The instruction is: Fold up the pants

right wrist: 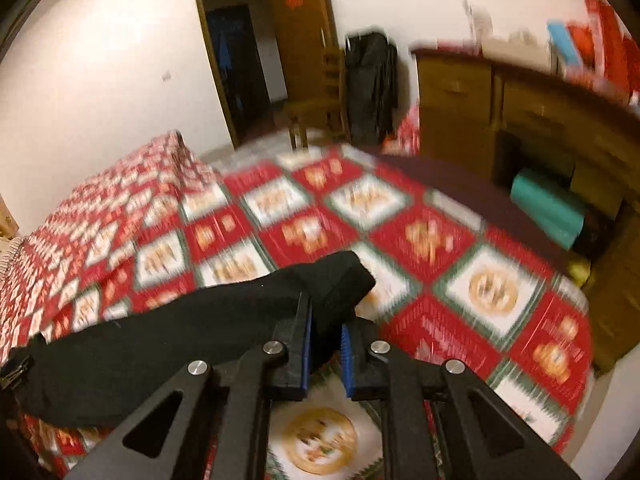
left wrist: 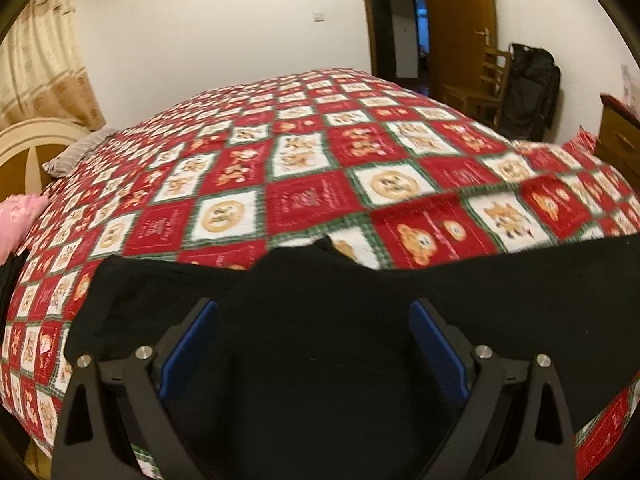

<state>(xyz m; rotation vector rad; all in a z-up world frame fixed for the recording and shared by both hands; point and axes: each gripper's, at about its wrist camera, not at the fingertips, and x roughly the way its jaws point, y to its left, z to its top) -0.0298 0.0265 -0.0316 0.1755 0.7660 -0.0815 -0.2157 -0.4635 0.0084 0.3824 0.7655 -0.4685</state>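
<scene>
The black pants (left wrist: 320,320) run off the right and lower edges of the left wrist view, hiding the bed (left wrist: 280,160) beneath them. In the right wrist view, motion blur smears the quilt squares and the items on the wooden dresser (right wrist: 520,100) beyond the pants.

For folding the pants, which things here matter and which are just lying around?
Part of the job: black pants, bedspread, left gripper, right gripper.
Just lying about: pink pillow, wooden chair, dresser, teal roll.
</scene>
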